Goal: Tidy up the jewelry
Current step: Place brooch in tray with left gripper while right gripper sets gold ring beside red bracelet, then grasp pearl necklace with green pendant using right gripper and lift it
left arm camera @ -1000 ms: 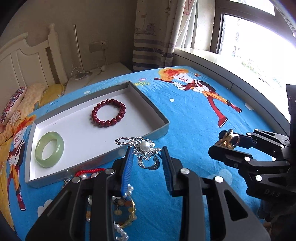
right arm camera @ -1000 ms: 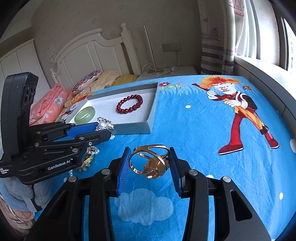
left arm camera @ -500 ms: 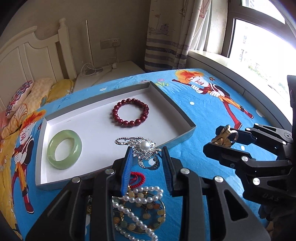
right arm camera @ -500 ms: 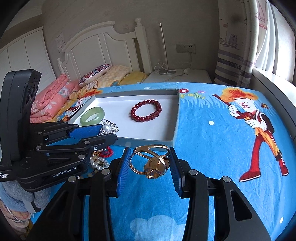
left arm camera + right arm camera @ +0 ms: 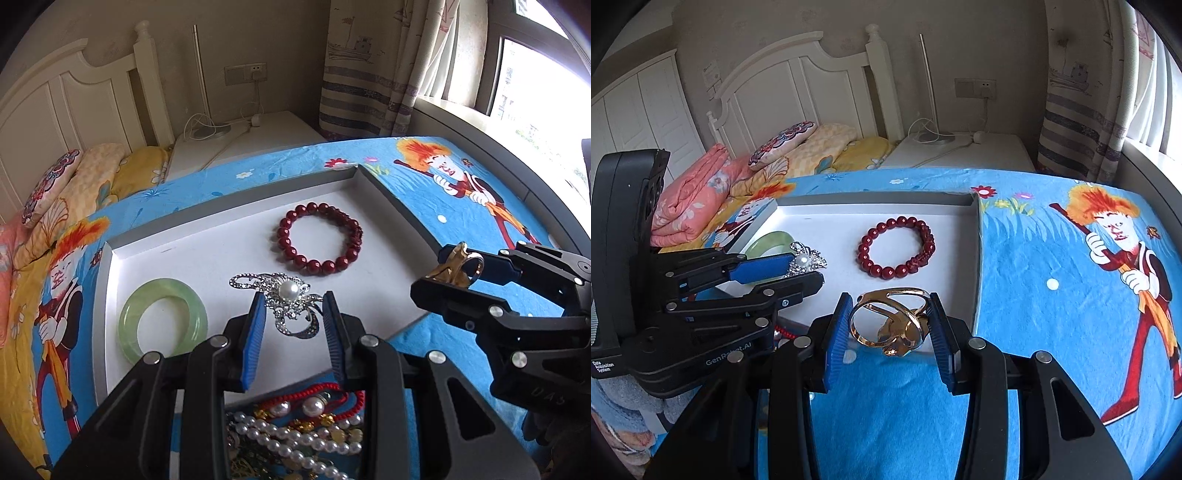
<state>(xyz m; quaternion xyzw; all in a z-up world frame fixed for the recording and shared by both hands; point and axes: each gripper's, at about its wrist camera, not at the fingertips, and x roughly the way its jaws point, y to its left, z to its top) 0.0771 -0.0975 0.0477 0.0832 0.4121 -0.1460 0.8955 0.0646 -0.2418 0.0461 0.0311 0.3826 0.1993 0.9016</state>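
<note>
A silver brooch (image 5: 286,301) with a pearl at its centre sat clamped between the blue pads of the left claw (image 5: 293,334), held above the near part of a shallow white tray (image 5: 236,199). From the right wrist view the same brooch (image 5: 805,260) showed at the tip of the left claw (image 5: 798,267), over the tray's left half. The right claw (image 5: 890,332) was closed on a gold ring (image 5: 892,323), an openwork piece with a chunky ornament hanging at its lower side; its pads pressed the ring's two flanks. In that view the ring hung over the tray's near edge, where the white floor meets the blue bedsheet (image 5: 1052,258). In the left wrist view the ring (image 5: 460,264) stood out at the end of the right claw (image 5: 456,275), close by the tray's right-hand wall.

Inside the tray lay a bracelet of dark red beads (image 5: 319,242), flat on the white floor toward the far right corner, and a pale green jade bangle (image 5: 162,325), flat near the left wall. The two were well apart, with the held brooch between them in the left wrist view.

Below the left claw, just outside the tray's near edge, a heap of jewelry (image 5: 295,432) lay on the sheet: pearl strands, a red cord, gold-coloured beads.

The tray rested on a bed covered with the blue cartoon-print sheet. Beyond it were folded bedding and a patterned pillow (image 5: 783,144), a white headboard (image 5: 798,85), a white nightstand (image 5: 960,151) with cables, a wall socket (image 5: 975,88), and a striped curtain (image 5: 1078,110) by the window.
</note>
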